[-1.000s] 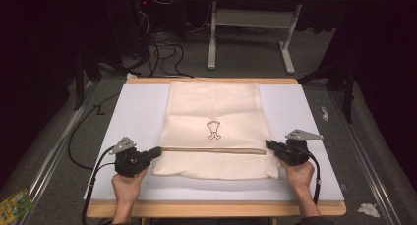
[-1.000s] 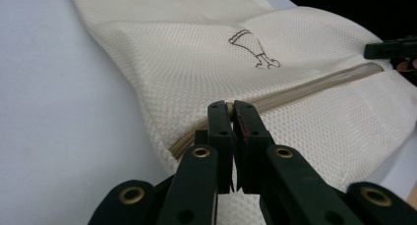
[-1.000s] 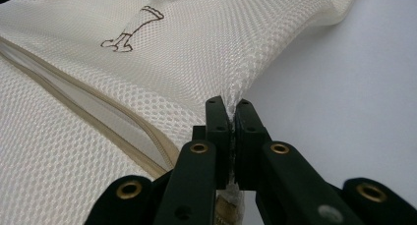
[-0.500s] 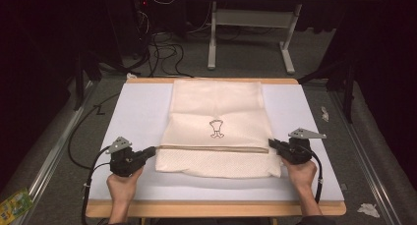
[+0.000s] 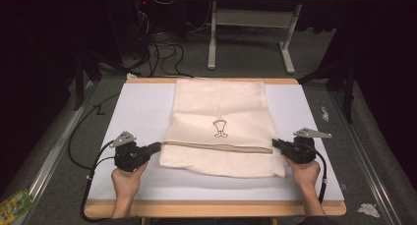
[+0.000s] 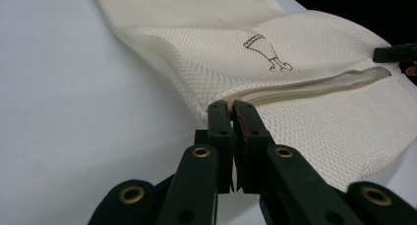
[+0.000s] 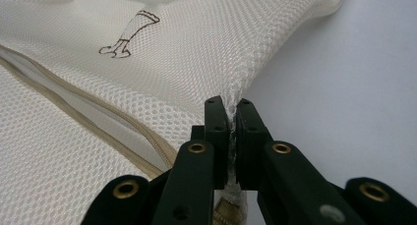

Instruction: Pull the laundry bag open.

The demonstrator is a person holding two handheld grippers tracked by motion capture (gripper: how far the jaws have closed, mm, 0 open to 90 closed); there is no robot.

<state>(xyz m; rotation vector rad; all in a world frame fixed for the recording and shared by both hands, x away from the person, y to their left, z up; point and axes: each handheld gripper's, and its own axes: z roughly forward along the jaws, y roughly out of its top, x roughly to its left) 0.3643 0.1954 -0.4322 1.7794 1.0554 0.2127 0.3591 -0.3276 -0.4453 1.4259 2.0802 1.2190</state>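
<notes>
High view: we see a cream mesh laundry bag with a beige zipper band and a small dark printed emblem [image 5: 221, 129] lying flat on the white-covered surface [image 5: 137, 112], near its middle. Our left gripper [image 5: 158, 146] pinches the bag's left edge at the zipper end — jaws pressed together on the mesh. Our right gripper [image 5: 274, 144] pinches the opposite edge beside the zipper [image 5: 216, 146] likewise, with fabric bunched between its jaws.

left claw [image 5: 156, 147], right claw [image 5: 275, 143]: both clamped, pointing inward.
</notes>
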